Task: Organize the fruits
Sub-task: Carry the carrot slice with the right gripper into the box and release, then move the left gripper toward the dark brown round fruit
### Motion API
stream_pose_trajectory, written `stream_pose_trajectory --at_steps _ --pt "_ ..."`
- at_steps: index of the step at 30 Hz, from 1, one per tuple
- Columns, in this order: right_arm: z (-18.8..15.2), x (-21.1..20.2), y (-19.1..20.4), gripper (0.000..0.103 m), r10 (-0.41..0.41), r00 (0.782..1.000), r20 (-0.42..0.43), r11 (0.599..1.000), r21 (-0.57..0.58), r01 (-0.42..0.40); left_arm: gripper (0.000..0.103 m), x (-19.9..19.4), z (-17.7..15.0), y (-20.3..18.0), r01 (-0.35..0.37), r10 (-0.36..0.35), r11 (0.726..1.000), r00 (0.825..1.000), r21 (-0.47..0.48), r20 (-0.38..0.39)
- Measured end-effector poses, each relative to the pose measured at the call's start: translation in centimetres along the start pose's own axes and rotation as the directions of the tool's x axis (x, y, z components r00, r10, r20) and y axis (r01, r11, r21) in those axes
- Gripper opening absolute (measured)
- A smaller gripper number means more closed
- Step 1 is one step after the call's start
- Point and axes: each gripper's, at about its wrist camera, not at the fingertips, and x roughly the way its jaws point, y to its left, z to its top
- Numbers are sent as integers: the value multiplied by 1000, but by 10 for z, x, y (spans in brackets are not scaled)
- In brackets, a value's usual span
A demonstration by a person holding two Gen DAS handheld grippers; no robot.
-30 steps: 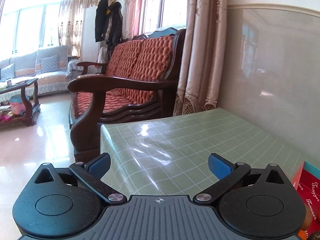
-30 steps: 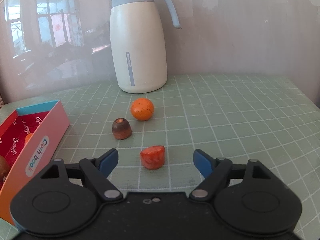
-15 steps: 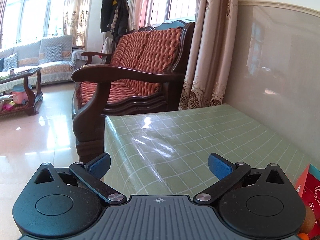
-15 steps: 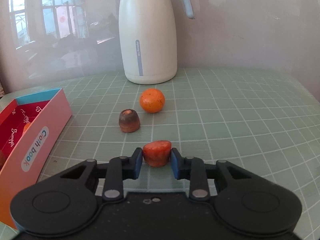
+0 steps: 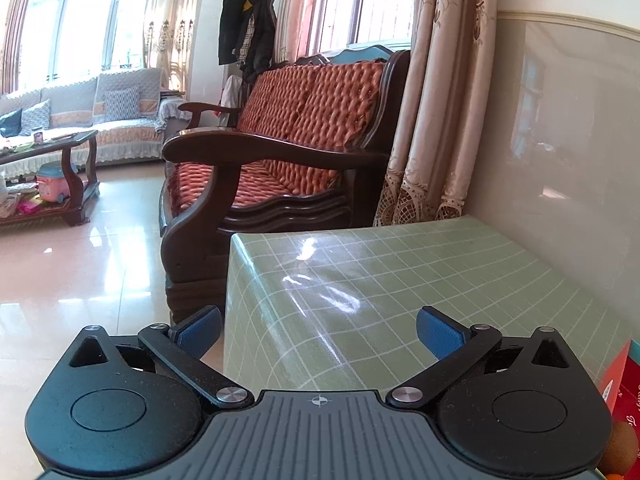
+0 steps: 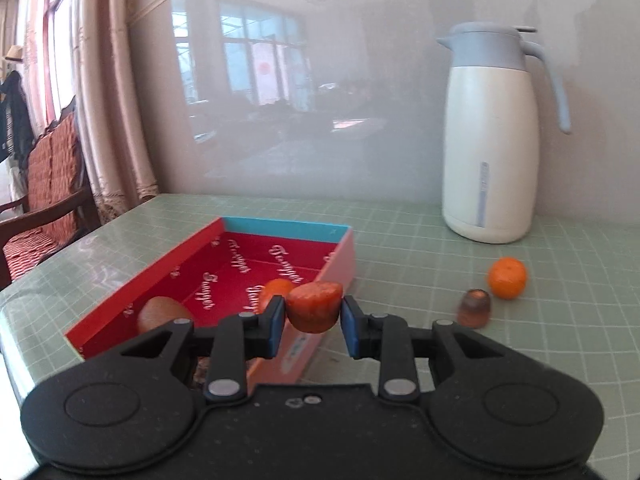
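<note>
Right wrist view, contents: one right hand-held gripper, its blue pads pressed on either side of one red-orange fruit piece, flat face up, carried clear of the green gridded tabletop and seen over the near end of the box. Its jaws have just been closing, with this piece between them. One open box, red inside, pink outside, blue far end, holding one brown kiwi-like fruit and one orange fruit, partly hidden behind the held piece. On the tabletop, right of the hand-held gripper: one brown cone-shaped fruit and one mandarin, close together. One white thermos jug with pale blue lid and handle; its label unreadable. White script on the box lining, too blurred to read.

Left wrist view: one left hand-held gripper, jaws wide apart, holding nothing, above the tabletop's bare corner.
</note>
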Motion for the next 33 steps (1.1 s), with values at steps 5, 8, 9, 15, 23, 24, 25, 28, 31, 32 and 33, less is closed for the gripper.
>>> stream_pose_trajectory --at_steps 5,8,9,15,23,24,25,28,31,32,33 --pt "2 13 24 29 90 996 -18 994 -62 -91 103 3 2 12 -24 24 999 1000 -31 0" --pt "0 20 34 30 115 992 -41 990 -80 -118 103 5 3 16 -35 35 999 999 -27 -1" --pt "-1 21 37 30 117 992 -47 989 -83 -121 103 6 3 17 -37 37 999 999 -27 0" --pt "-2 15 39 35 125 991 -39 989 -78 -128 103 6 4 18 -40 40 999 999 -30 2" --pt "3 2 16 55 47 998 29 999 -11 -46 103 2 2 11 -29 29 999 1000 -13 4" --pt "3 1 13 57 32 999 33 999 -2 -32 103 2 2 10 -29 29 1000 1000 -12 4" --pt "4 -1 9 62 21 999 37 1000 5 -21 103 2 2 10 -28 28 1000 1000 -10 3" --pt "3 -3 1 67 -24 999 38 1000 21 23 103 1 2 6 -27 27 1000 1000 -5 3" --pt "2 -5 -8 73 -68 997 32 997 47 66 103 -2 1 2 -21 21 1000 1000 1 4" --pt "2 -6 -11 77 -86 996 29 995 54 84 103 -2 0 0 -18 18 1000 1000 5 4" --pt "1 -7 -15 79 -106 994 29 993 60 104 103 -4 0 -2 -15 15 1000 1000 9 3"
